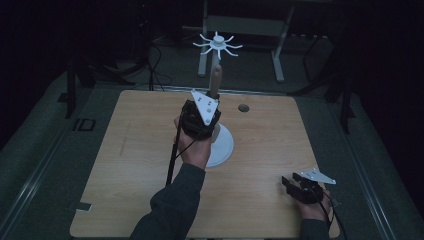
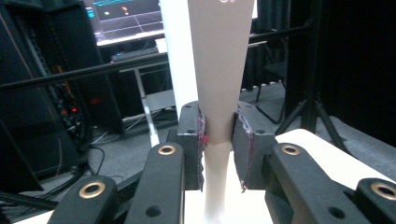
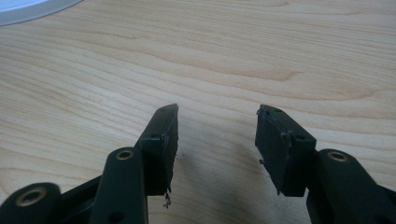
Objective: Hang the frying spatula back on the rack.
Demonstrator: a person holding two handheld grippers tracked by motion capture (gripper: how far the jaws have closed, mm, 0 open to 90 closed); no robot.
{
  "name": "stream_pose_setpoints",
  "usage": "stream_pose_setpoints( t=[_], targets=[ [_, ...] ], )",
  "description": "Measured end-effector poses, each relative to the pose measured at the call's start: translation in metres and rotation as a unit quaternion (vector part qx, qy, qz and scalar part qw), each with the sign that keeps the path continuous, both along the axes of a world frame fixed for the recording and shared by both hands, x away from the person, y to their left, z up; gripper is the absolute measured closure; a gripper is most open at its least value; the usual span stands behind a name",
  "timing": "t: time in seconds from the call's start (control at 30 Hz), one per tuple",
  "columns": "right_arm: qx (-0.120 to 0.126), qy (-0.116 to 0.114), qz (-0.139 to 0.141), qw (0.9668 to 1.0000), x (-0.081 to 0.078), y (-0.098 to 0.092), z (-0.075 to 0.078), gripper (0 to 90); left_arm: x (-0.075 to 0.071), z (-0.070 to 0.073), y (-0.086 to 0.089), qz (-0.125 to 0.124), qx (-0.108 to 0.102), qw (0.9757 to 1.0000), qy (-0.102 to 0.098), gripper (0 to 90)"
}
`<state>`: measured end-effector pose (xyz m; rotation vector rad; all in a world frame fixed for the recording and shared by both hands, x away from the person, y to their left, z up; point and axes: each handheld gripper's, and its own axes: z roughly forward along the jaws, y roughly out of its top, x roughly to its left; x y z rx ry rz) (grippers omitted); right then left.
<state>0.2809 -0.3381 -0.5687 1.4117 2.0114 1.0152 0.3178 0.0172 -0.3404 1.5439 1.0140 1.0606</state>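
Your left gripper (image 2: pixel 219 140) clamps the tapered post (image 2: pixel 219 70) of the stand; your right gripper (image 3: pixel 217 135) rests open on the table (image 3: pixel 261 56).

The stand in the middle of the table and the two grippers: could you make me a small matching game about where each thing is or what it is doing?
Things:
1. left gripper
2. right gripper
3. white round base
4. white spoked top

States:
A. crowns the upright post
B. jaws apart with nothing between them, low over the wooden table
C. rests flat on the table at the foot of the post
D. jaws closed on the post

Pairs: 1-D, 2-B, 3-C, 4-A
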Motion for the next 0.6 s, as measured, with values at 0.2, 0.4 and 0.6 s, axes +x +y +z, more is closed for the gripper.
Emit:
stream_pose_setpoints(
  t=[0.2, 0.4, 0.6],
  targets=[
    [0.001, 0.0, 0.0, 1.0, 0.0, 0.0, 0.0, 48.7, 0.004, 0.005, -0.004, 0.01, 0.007, 0.9999, 0.006, 74.4],
    [0.002, 0.0, 0.0, 1.0, 0.0, 0.0, 0.0, 48.7, 0.008, 0.008, -0.007, 0.022, 0.012, 0.9996, 0.014, 74.4],
    [0.003, 0.0, 0.0, 1.0, 0.0, -0.001, 0.0, 48.7, 0.013, 0.009, -0.007, 0.03, 0.016, 0.9992, 0.021, 74.3]
  ],
)
